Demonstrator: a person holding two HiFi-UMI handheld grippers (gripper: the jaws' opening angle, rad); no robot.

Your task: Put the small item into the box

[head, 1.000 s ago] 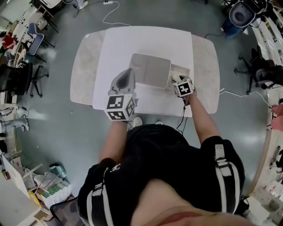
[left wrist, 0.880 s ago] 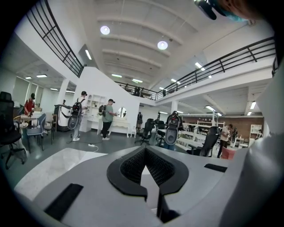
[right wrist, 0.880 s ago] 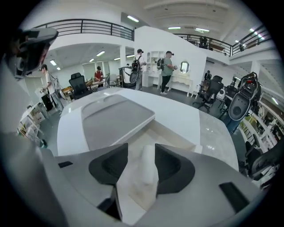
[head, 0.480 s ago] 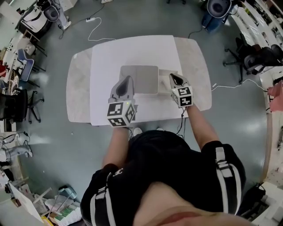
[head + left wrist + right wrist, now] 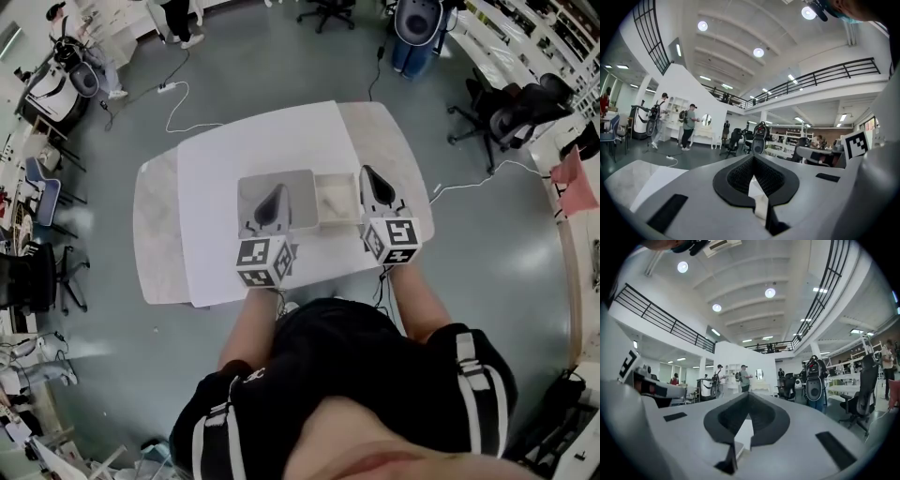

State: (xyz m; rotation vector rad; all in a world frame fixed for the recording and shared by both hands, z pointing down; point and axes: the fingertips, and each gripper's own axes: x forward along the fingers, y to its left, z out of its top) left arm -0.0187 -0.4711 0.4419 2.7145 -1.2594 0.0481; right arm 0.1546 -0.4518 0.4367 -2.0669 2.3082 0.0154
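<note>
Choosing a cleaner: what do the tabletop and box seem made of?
Tabletop: probably stone or stone-look laminate, mottled beige with faint sheen. Box: matte pale card or plastic, thin straight walls, no glare; which one is unclear.

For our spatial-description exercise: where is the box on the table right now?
In the head view, the box sits on the white sheet, between the left tool and the right tool, nearer the right one.

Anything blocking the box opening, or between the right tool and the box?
Nothing visible does. The box lies open-topped; the gray panel lies beside it, under the left tool. The right tool, shut and empty, hangs just off the box's other side. The small item itself I can't make out.
</note>
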